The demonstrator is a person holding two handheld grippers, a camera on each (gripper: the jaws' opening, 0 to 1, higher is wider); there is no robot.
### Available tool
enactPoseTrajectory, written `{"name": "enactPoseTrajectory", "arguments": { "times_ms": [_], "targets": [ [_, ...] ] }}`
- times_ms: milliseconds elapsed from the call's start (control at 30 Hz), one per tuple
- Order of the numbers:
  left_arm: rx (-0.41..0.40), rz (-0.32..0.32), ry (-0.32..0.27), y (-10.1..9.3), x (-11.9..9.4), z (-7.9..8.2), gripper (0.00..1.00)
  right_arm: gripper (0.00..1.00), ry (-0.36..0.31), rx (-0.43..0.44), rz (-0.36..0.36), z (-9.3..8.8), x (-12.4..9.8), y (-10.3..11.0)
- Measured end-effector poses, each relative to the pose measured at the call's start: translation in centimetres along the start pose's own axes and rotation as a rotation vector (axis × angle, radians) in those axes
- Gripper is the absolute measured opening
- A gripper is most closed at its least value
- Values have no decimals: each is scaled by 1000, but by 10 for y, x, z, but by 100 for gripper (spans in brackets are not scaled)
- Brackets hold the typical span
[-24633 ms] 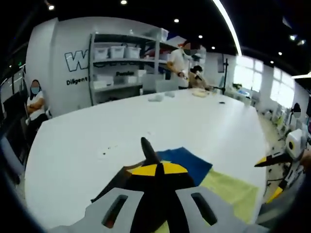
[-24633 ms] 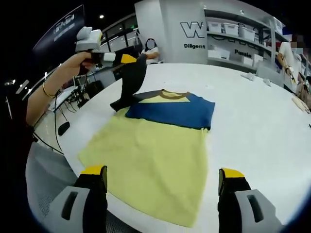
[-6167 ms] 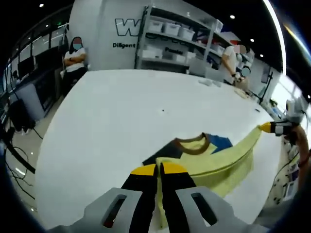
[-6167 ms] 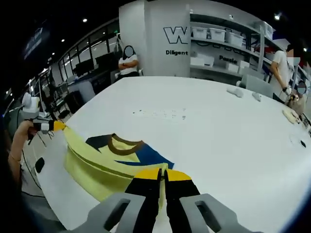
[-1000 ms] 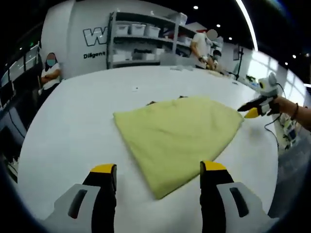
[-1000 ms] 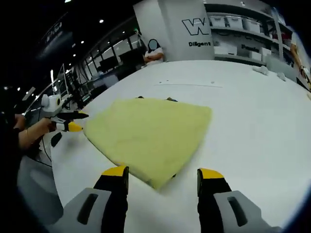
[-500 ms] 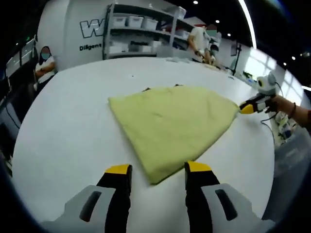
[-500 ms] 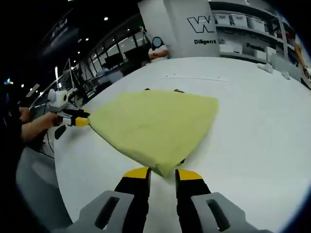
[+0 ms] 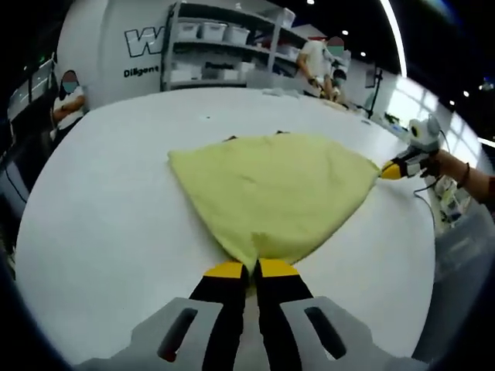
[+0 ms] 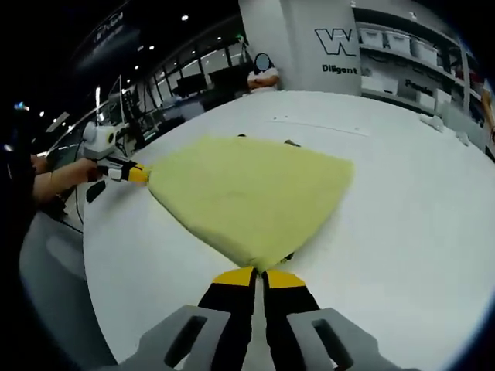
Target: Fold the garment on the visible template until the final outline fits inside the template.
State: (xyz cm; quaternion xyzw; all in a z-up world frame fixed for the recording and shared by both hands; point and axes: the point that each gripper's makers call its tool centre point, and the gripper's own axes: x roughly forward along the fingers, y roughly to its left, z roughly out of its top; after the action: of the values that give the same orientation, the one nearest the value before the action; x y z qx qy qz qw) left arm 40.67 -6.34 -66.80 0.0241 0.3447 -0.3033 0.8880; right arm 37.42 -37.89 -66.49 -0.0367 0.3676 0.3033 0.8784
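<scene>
A yellow garment [image 9: 271, 189] lies folded on the white table [image 9: 100, 201], with small dark bits showing at its far edge. In the left gripper view, my left gripper [image 9: 249, 270] is shut on the garment's near corner. At the right of that view a hand holds my right gripper [image 9: 390, 170] at the garment's far right corner. In the right gripper view, the right gripper [image 10: 257, 277] is shut on the near corner of the garment [image 10: 247, 189]. The left gripper [image 10: 133, 174] meets the garment's left corner there.
The table [image 10: 402, 201] stretches wide around the garment, its edge close on the side where the hands are. Shelves with bins [image 9: 216, 46] stand beyond it. A person sits at the back [image 9: 68, 97] and another stands by the shelves [image 9: 317, 62].
Both grippers went from open to shut, each closing on a near corner of the garment. The garment itself has stayed flat.
</scene>
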Motion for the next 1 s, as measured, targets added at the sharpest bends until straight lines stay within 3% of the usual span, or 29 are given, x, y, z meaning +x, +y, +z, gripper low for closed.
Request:
{"name": "enactPoseTrajectory", "arguments": {
  "times_ms": [200, 367, 1000],
  "targets": [
    [32, 18, 15, 3, -3, 0, 0, 0, 20, -46, -16, -3, -7, -7],
    [38, 15, 9, 3, -6, 1, 0, 0, 7, -32, -15, -2, -12, -12],
    [-7, -67, 0, -14, -30, -18, 0, 0, 55, -27, -2, -22, -19, 5]
  ]
}}
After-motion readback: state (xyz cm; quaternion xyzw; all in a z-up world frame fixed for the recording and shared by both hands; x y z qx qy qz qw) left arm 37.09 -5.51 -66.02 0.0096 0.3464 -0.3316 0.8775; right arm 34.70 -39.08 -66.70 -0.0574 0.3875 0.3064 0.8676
